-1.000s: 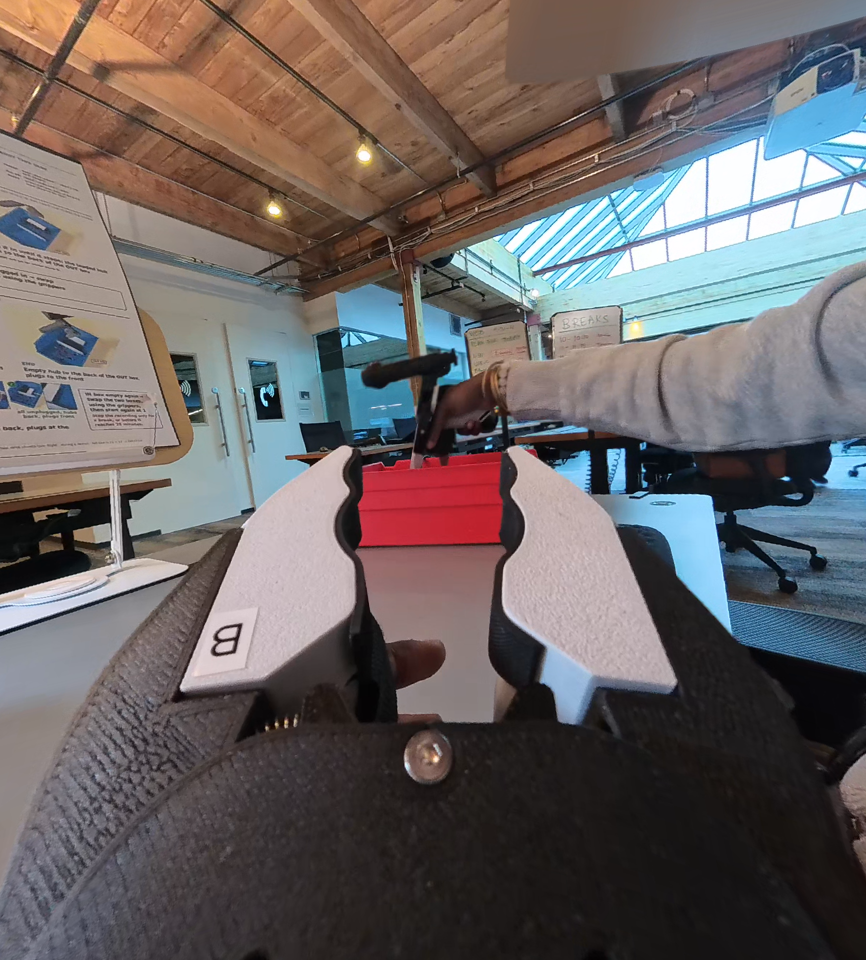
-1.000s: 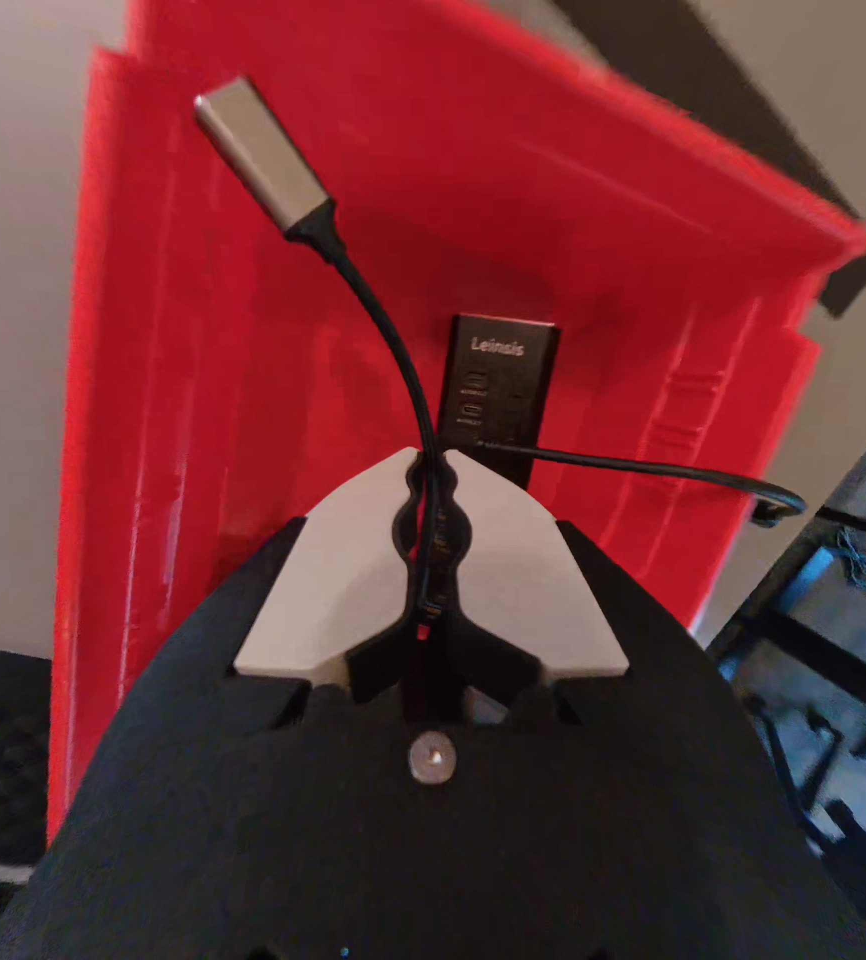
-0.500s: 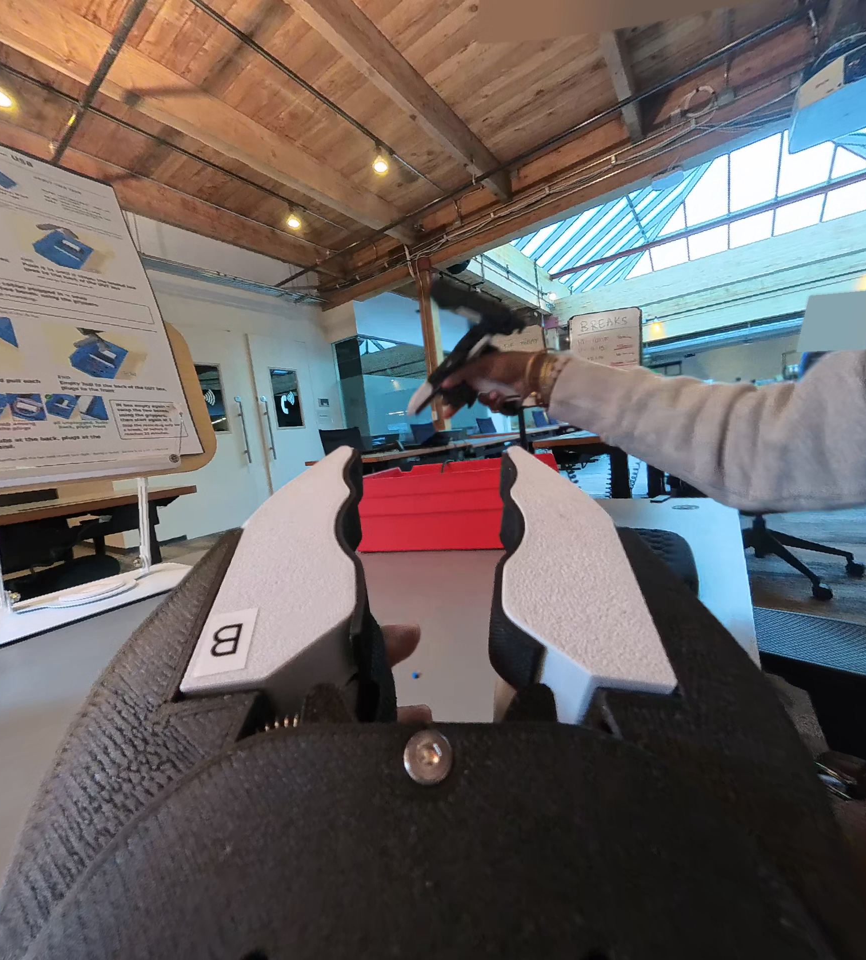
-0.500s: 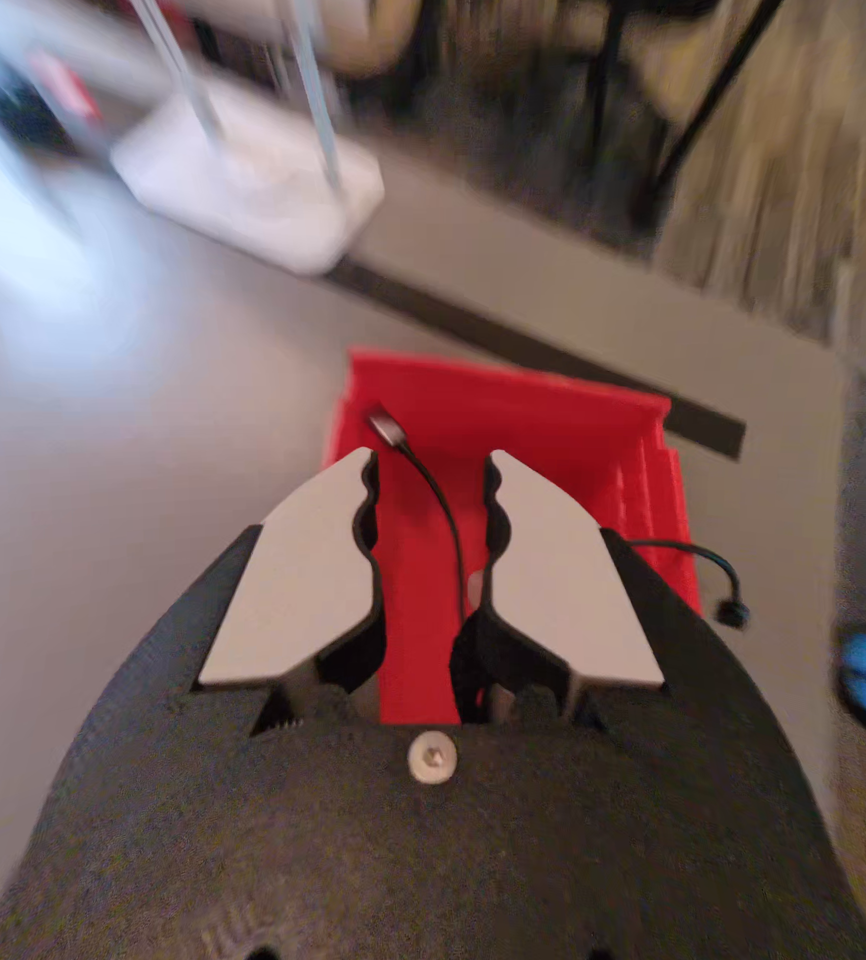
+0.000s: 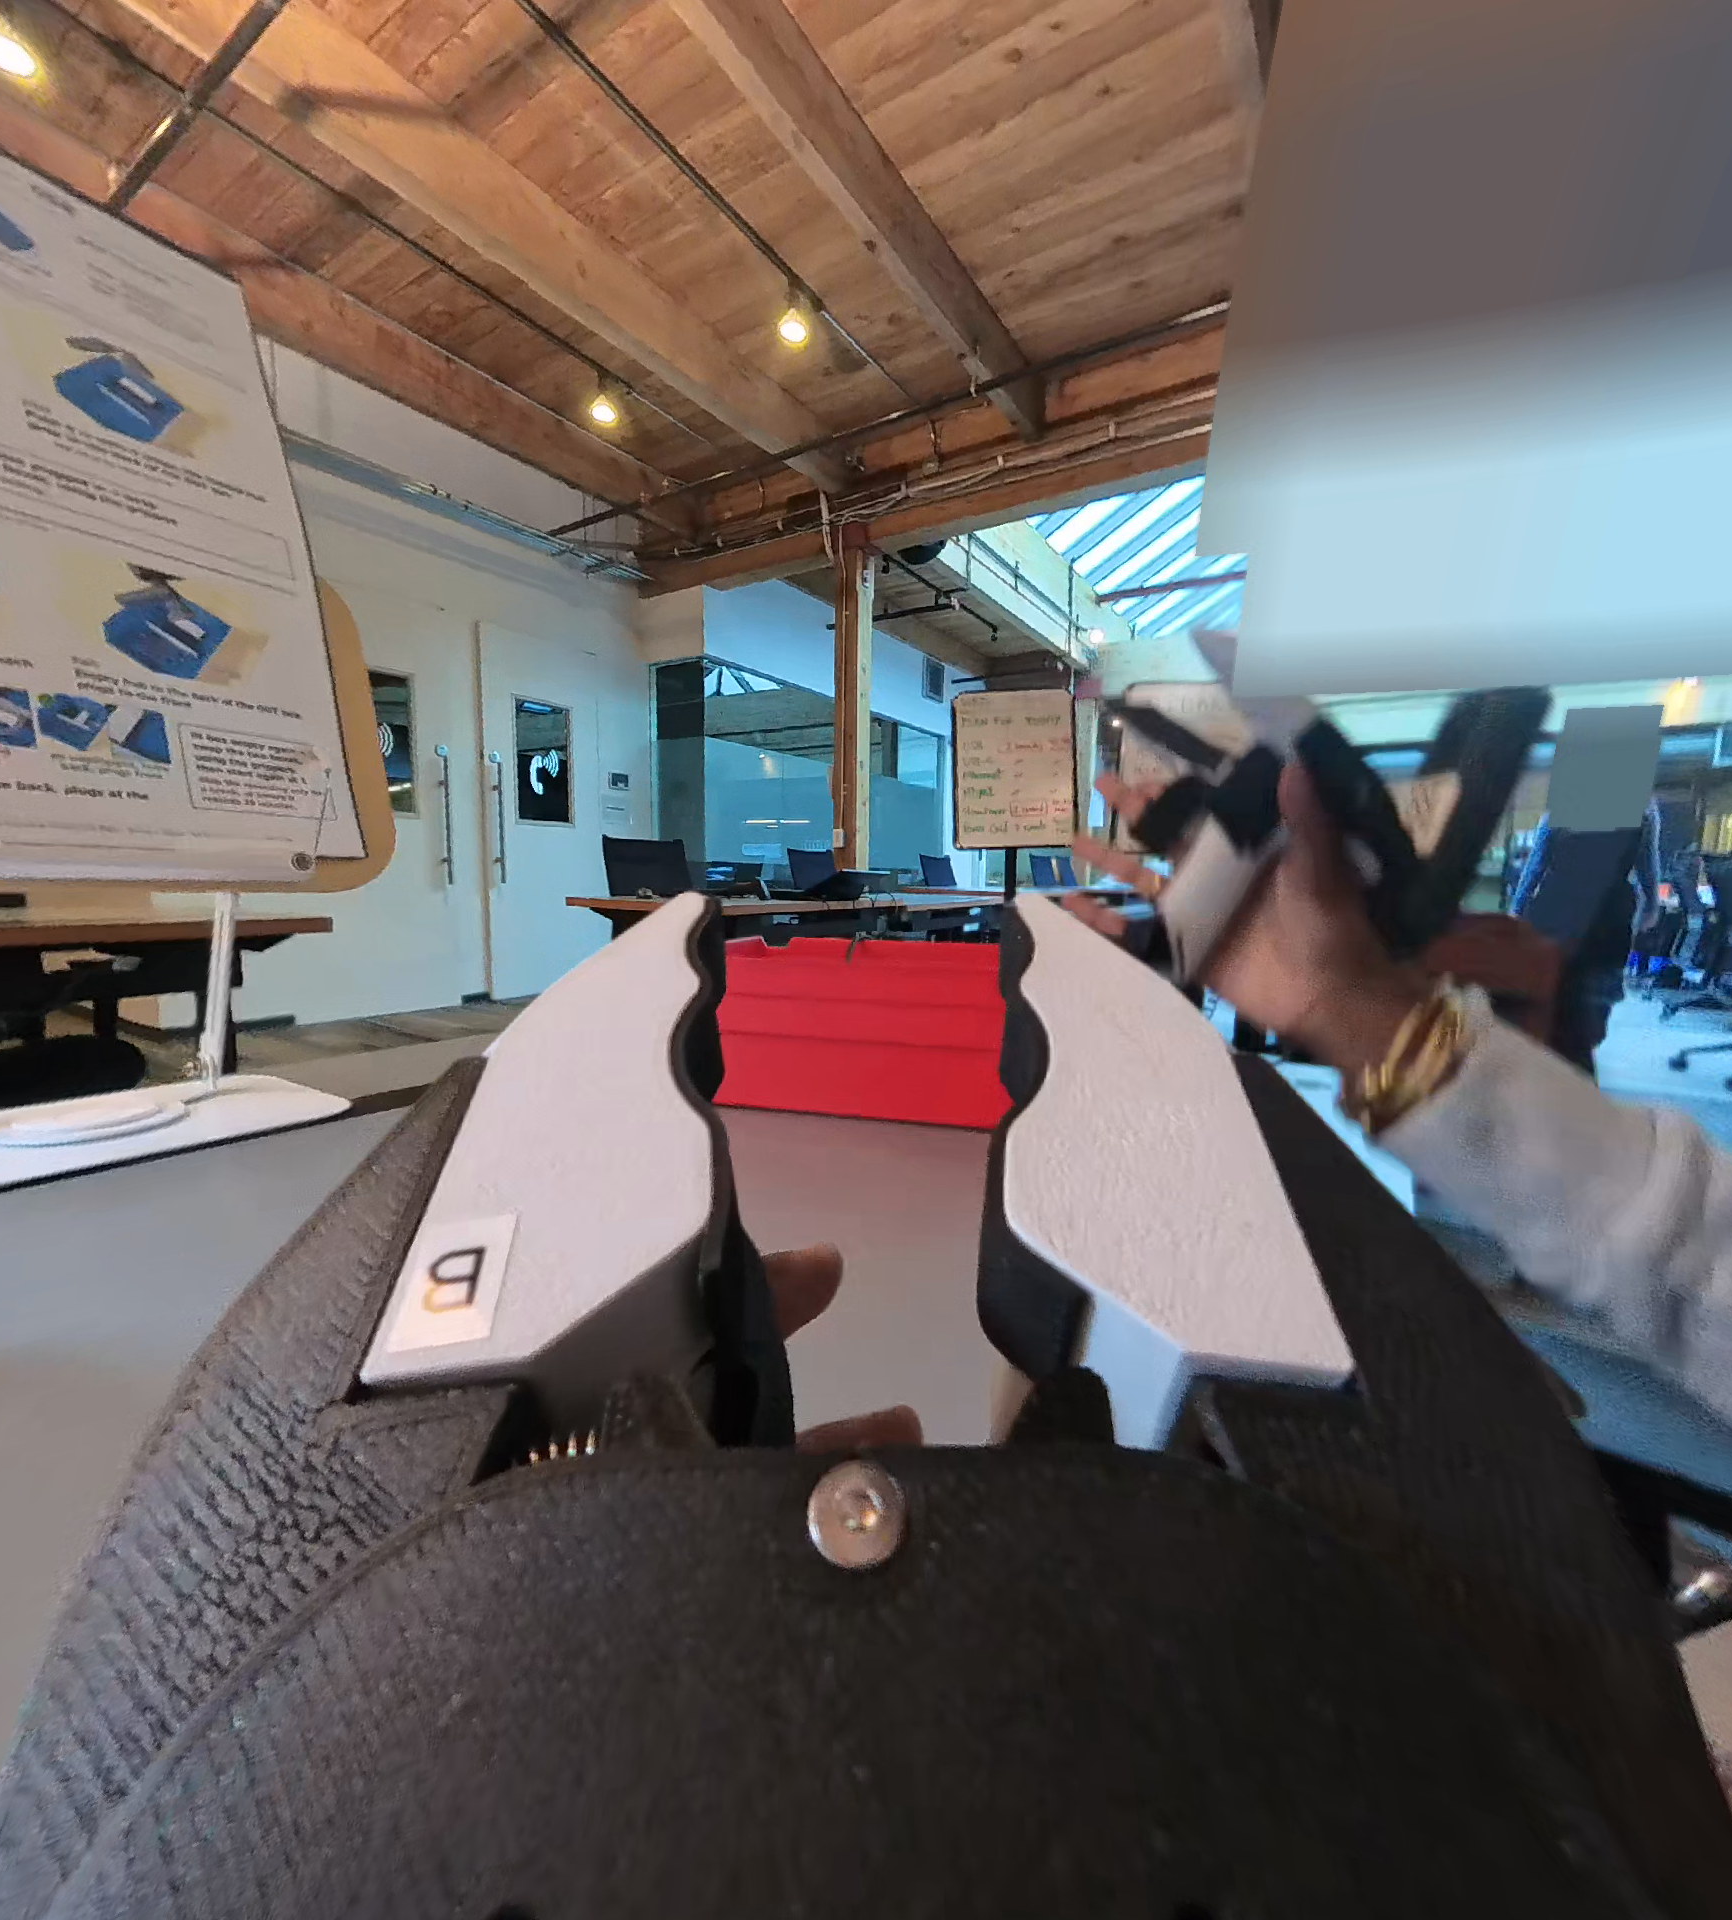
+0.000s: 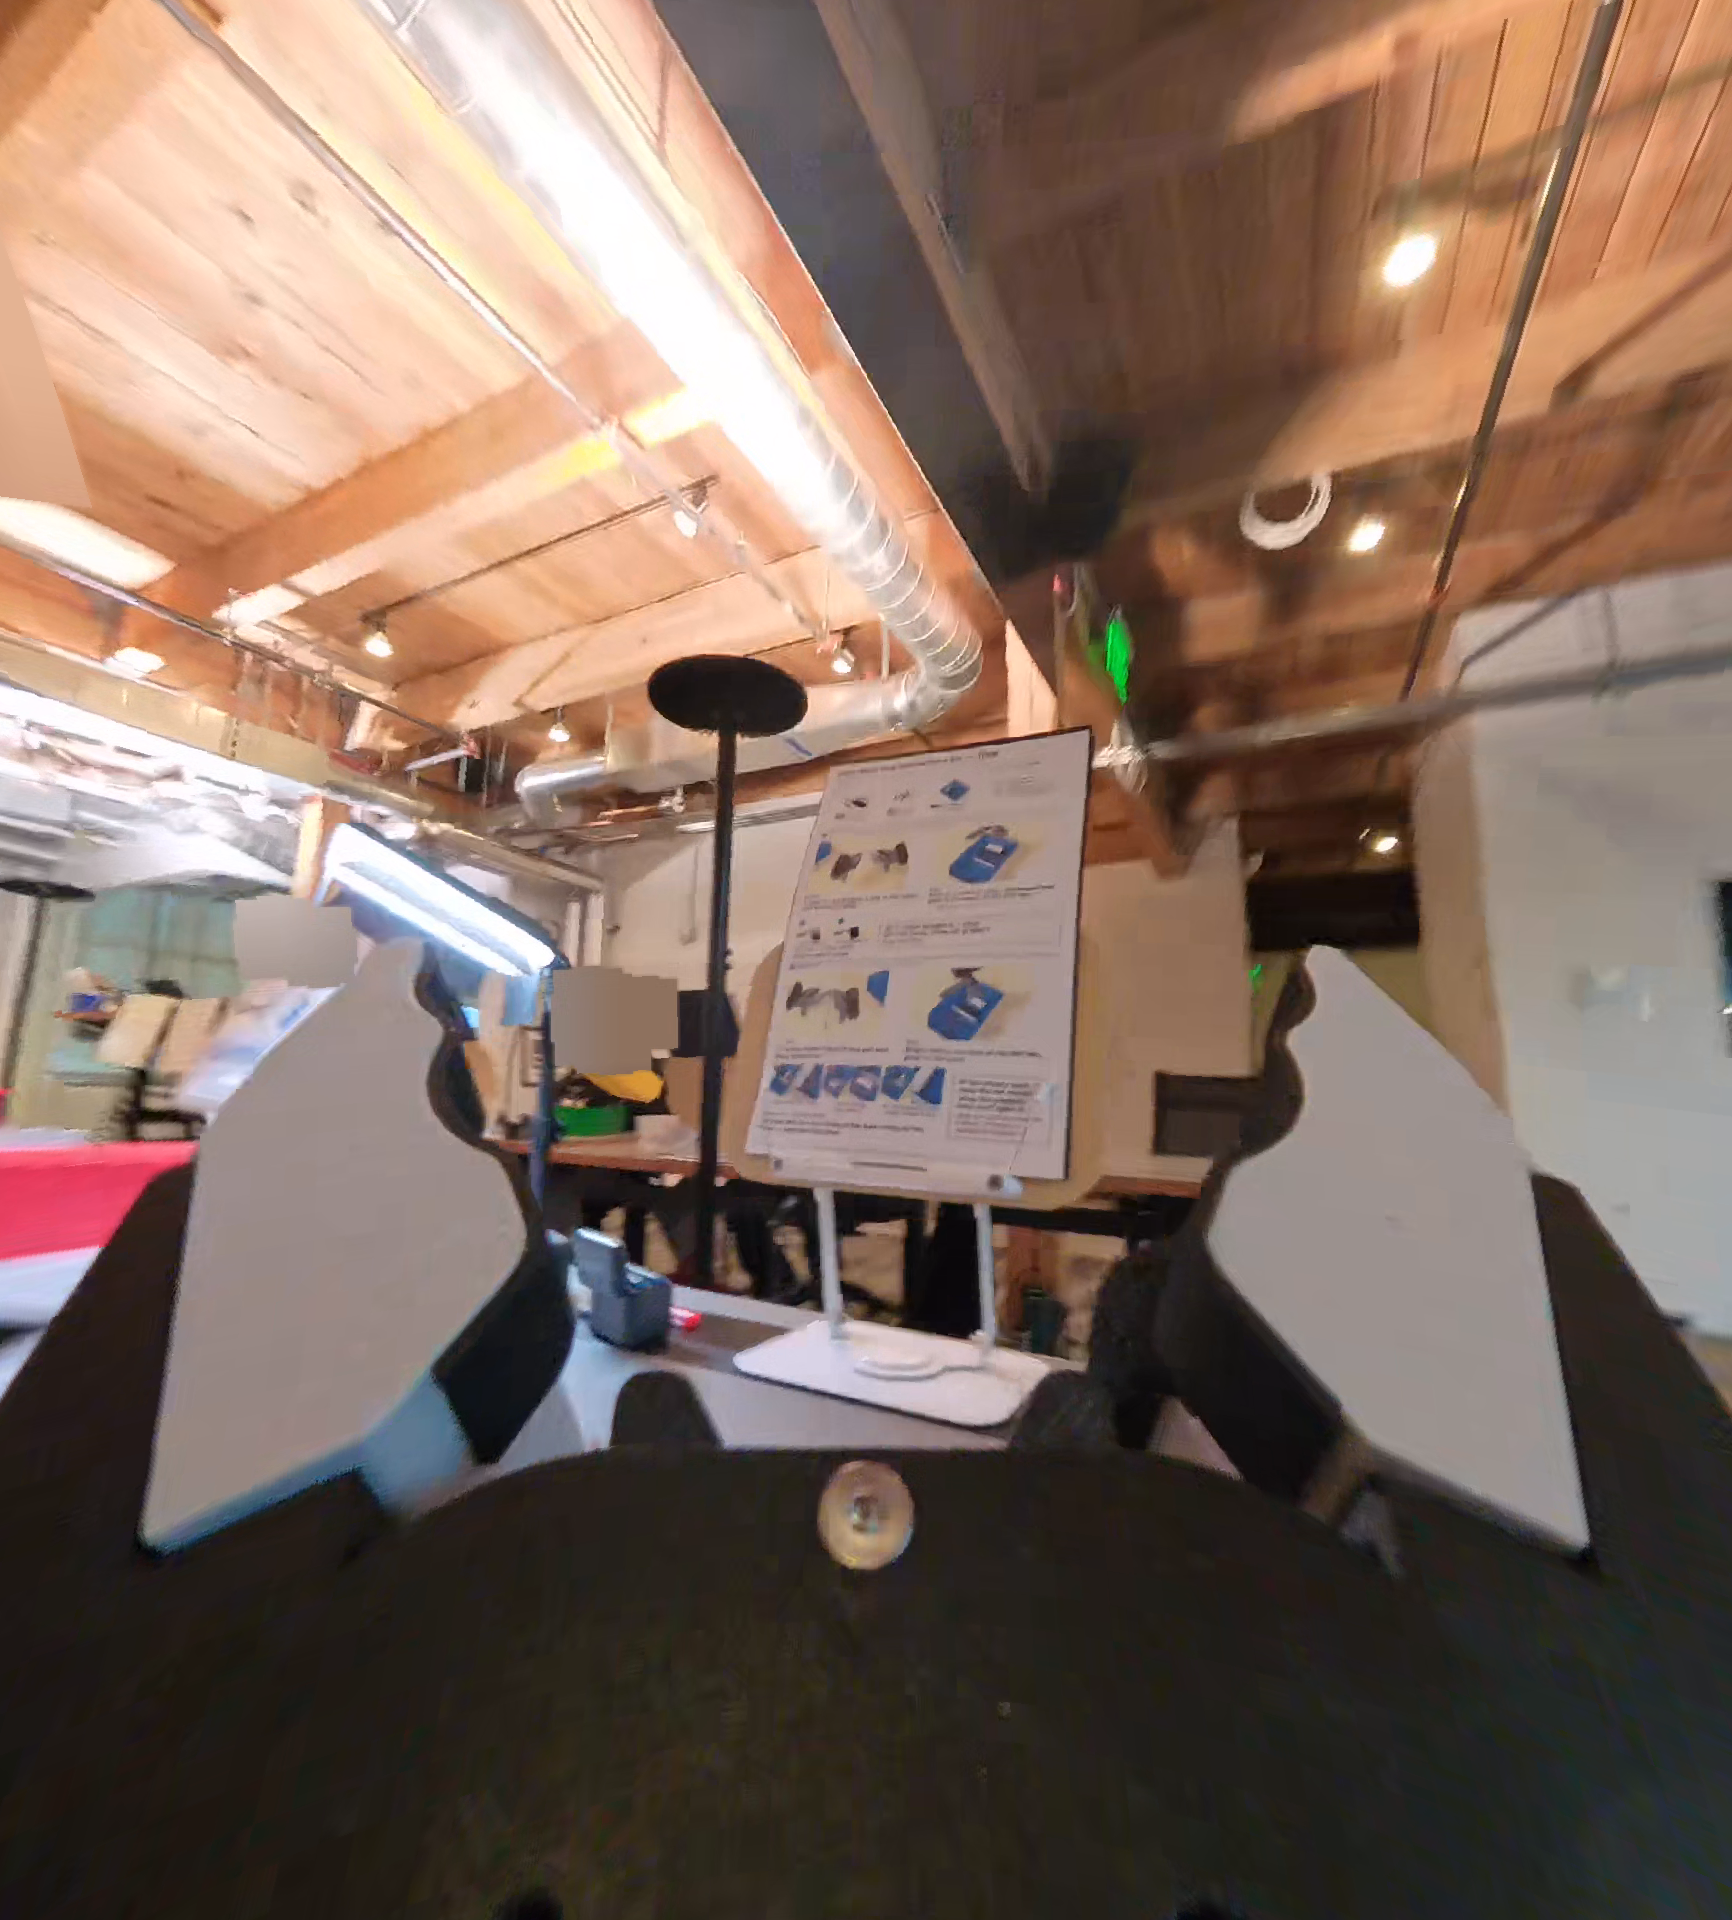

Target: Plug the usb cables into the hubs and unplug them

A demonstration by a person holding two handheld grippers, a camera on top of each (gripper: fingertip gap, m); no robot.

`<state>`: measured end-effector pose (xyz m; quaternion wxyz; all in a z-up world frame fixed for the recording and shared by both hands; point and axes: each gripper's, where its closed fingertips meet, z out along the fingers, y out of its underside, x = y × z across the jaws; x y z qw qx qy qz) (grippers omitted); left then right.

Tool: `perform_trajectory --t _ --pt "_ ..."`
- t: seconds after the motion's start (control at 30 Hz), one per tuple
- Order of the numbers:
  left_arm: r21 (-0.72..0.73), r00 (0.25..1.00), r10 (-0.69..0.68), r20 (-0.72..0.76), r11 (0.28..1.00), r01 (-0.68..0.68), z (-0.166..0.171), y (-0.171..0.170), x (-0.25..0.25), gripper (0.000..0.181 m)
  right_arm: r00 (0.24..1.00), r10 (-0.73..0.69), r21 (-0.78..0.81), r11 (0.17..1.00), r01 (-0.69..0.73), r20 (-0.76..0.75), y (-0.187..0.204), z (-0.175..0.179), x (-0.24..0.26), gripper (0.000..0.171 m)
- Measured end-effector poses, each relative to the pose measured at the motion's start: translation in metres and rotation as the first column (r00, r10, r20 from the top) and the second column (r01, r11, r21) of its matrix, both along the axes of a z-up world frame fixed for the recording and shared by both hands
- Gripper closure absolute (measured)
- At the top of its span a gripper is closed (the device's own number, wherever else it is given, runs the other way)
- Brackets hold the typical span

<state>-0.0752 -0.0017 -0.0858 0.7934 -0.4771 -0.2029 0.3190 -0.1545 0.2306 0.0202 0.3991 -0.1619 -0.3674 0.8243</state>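
Note:
In the left wrist view, my left gripper [image 5: 857, 925] is open and empty, low over the grey table [image 5: 114, 1299]. It points at the red bin [image 5: 857, 1029] farther back. A dark bit of cable [image 5: 854, 943] shows over the bin's rim; the hub is hidden inside. My right gripper [image 5: 1246, 821] is held up in a hand to the right of the bin and is blurred. In the right wrist view, the right gripper [image 6: 862, 966] is wide open and empty. It points across the room, with a strip of the red bin [image 6: 10, 1195] at the left edge.
A white instruction board on a stand [image 5: 83, 623] is at the table's left and also shows in the right wrist view [image 6: 924, 966]. A small blue-grey device [image 6: 623, 1288] sits on the table. A black lamp pole [image 6: 722, 935], desks and office chairs stand beyond.
My right gripper let go of the cable over the red bin, opened wide, and swung up and away to the right. My left gripper stayed open and almost still.

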Motion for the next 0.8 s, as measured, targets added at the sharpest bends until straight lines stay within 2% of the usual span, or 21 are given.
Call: perform_trajectory --t 0.03,0.1,0.17,0.2,0.23,0.3,0.37,0.43,0.47,0.5,0.53,0.63,0.7,0.8 --pt "0.015 1.000 0.002 0.017 1.000 -0.002 0.005 -0.002 0.000 0.131 0.999 -0.041 0.023 0.999 0.042 -0.035 -0.006 -0.016 0.004 0.033" --pt "0.000 0.998 0.022 0.058 1.000 -0.022 0.018 -0.008 -0.002 0.131 0.995 -0.089 0.069 0.993 0.092 -0.047 -0.024 -0.038 -0.006 0.038" --pt "-0.153 0.988 0.061 0.142 0.987 -0.039 0.024 -0.016 -0.002 0.131 0.998 -0.011 0.144 0.990 0.003 0.057 -0.053 -0.062 -0.020 0.037" --pt "-0.266 0.972 0.145 0.183 0.960 -0.093 0.025 -0.029 -0.008 0.130 0.995 0.033 0.185 0.981 -0.051 0.096 -0.065 -0.070 -0.020 0.036" --pt "-0.391 0.948 0.248 0.200 0.907 -0.155 0.026 -0.048 -0.015 0.129 0.993 0.059 0.224 0.971 -0.081 0.104 -0.074 -0.075 -0.018 0.035" --pt "-0.605 0.863 0.462 0.203 0.753 -0.261 0.033 -0.100 -0.034 0.128 0.996 0.041 0.272 0.960 -0.060 0.075 -0.080 -0.077 -0.015 0.034" --pt "-0.710 0.733 0.653 0.192 0.608 -0.356 0.051 -0.163 -0.063 0.121 0.998 0.032 0.298 0.954 -0.044 0.046 -0.083 -0.078 -0.012 0.033" --pt "-0.796 0.577 0.784 0.230 0.493 -0.352 0.057 -0.226 -0.097 0.111 0.999 0.030 0.303 0.952 -0.042 0.045 -0.086 -0.079 -0.011 0.034" --pt "-0.824 0.506 0.802 0.317 0.497 -0.272 0.049 -0.249 -0.112 0.106 0.998 0.039 0.307 0.950 -0.054 0.053 -0.088 -0.080 -0.011 0.034" --pt "-0.830 0.427 0.801 0.419 0.529 -0.178 0.037 -0.267 -0.126 0.097 0.997 0.051 0.311 0.948 -0.068 0.062 -0.090 -0.082 -0.011 0.034" --pt "-0.820 0.338 0.798 0.500 0.562 -0.113 0.025 -0.285 -0.140 0.095 0.996 0.057 0.314 0.946 -0.076 0.069 -0.091 -0.083 -0.011 0.034" --pt "-0.771 0.087 0.766 0.637 0.634 0.061 -0.024 -0.322 -0.167 0.089 0.996 0.059 0.326 0.942 -0.078 0.068 -0.092 -0.084 -0.011 0.034" --pt "-0.740 -0.053 0.751 0.658 0.658 0.142 -0.056 -0.335 -0.175 0.086 0.995 0.062 0.325 0.942 -0.083 0.073 -0.092 -0.085 -0.011 0.036" --pt "-0.763 -0.214 0.787 0.579 0.615 0.197 -0.090 -0.360 -0.179 0.087 0.994 0.076 0.321 0.942 -0.098 0.079 -0.092 -0.085 -0.011 0.037"
